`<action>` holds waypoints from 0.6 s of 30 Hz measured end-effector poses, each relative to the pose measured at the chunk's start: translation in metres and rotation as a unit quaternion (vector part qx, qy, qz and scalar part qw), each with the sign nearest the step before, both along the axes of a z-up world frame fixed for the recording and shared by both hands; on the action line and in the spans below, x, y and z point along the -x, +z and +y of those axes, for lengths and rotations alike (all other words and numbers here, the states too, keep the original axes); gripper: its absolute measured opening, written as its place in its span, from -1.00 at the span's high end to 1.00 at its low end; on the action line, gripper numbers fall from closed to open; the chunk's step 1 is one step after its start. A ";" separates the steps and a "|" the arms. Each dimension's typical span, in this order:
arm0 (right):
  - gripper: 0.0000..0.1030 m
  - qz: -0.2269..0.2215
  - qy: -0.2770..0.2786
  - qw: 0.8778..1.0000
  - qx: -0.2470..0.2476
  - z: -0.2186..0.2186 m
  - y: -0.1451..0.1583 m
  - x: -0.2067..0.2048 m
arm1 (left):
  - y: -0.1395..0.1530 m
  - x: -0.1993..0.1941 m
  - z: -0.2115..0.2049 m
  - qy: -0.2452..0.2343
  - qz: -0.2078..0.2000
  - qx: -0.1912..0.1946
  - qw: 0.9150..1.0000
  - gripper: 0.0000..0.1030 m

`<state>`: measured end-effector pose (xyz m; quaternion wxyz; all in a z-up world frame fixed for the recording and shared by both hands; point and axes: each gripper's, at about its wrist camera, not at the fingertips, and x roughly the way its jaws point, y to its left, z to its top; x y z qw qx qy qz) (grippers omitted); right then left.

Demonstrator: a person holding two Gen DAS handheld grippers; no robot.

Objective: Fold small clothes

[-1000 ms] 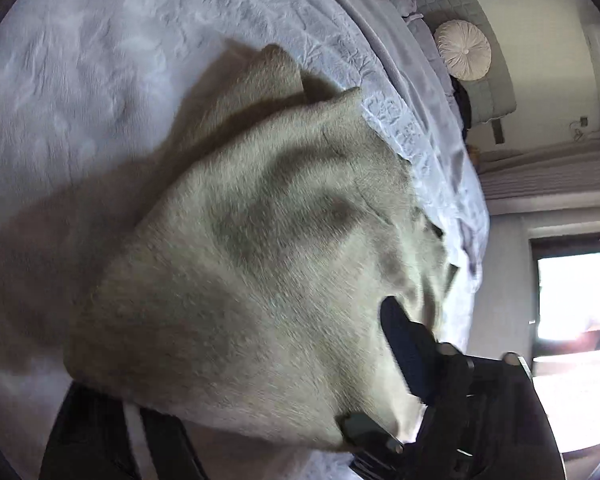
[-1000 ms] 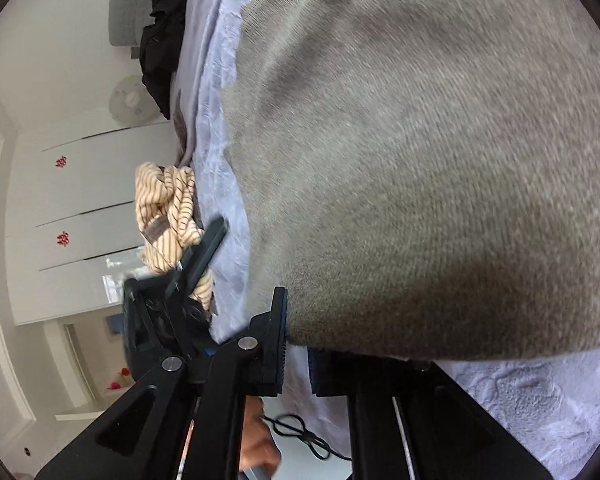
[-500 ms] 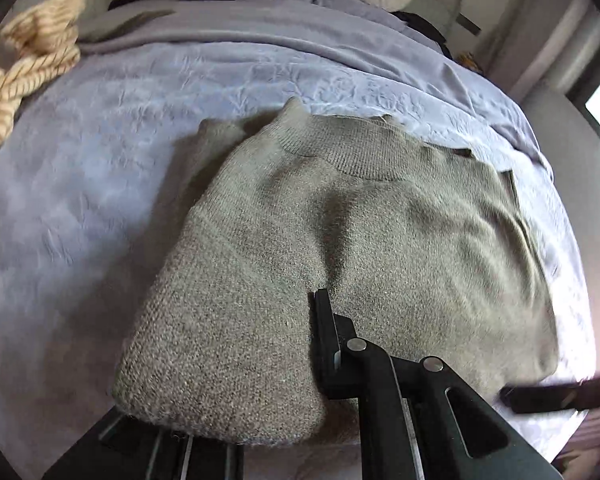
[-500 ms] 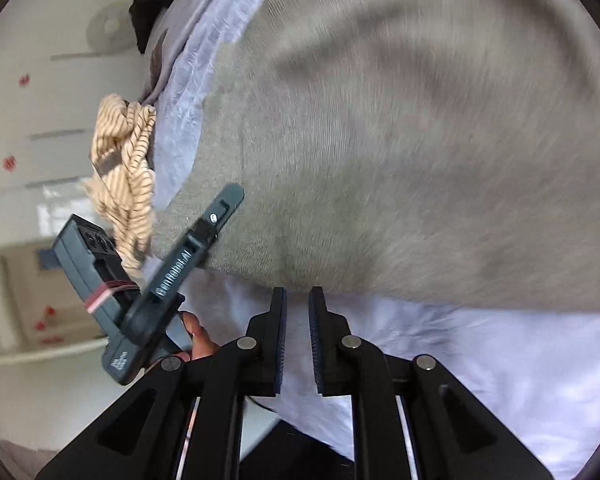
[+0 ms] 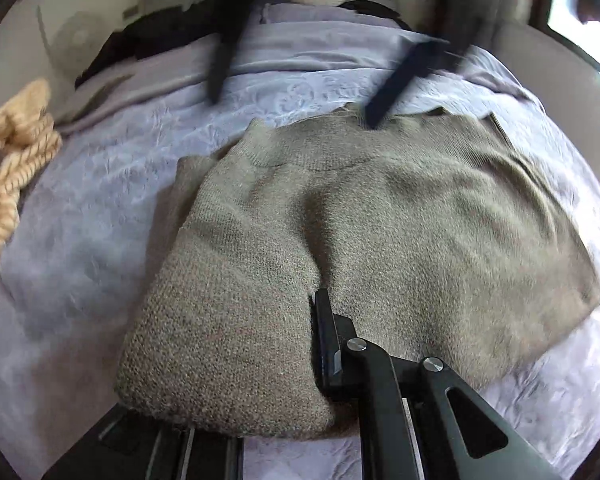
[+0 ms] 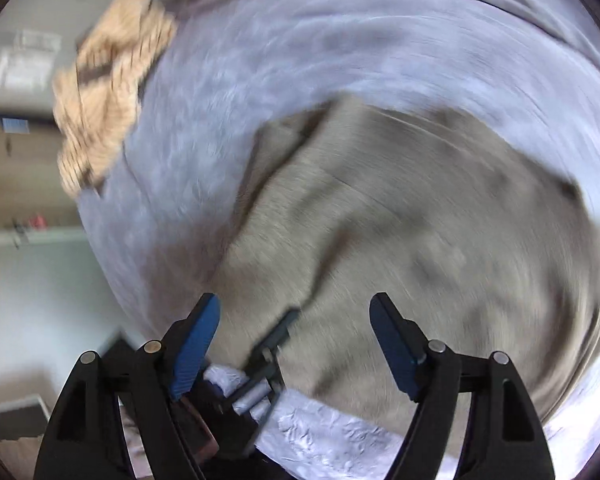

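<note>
Left wrist view: the sweater lies folded on the bed, collar at the far edge, much as half a second ago but nearer and larger in view. The left tongs are clamped on its near hem fold, one finger buried under the knit. The right tongs, blurred, now hang spread over the collar; earlier they were barely in sight at the right edge. A striped garment lies at the left.

Right wrist view: heavily blurred. The right tongs, shut half a second ago, now gape wide and empty above the sweater. The left tongs grip its near edge. The striped garment lies upper left on the bed.
</note>
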<state>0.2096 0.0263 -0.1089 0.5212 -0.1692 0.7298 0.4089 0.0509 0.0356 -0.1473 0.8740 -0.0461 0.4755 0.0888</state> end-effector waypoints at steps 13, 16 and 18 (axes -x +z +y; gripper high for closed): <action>-0.63 -0.005 0.222 0.957 0.186 0.115 -0.090 0.065 | -0.004 0.007 -0.006 -0.029 -0.007 -0.028 0.999 0.73; -0.63 -0.036 0.259 0.941 0.214 0.123 -0.102 0.078 | -0.005 0.007 -0.007 -0.030 -0.004 -0.031 0.999 0.73; -0.63 -0.049 0.271 0.935 0.225 0.121 -0.106 0.081 | -0.005 0.006 -0.009 -0.034 -0.001 -0.037 0.999 0.73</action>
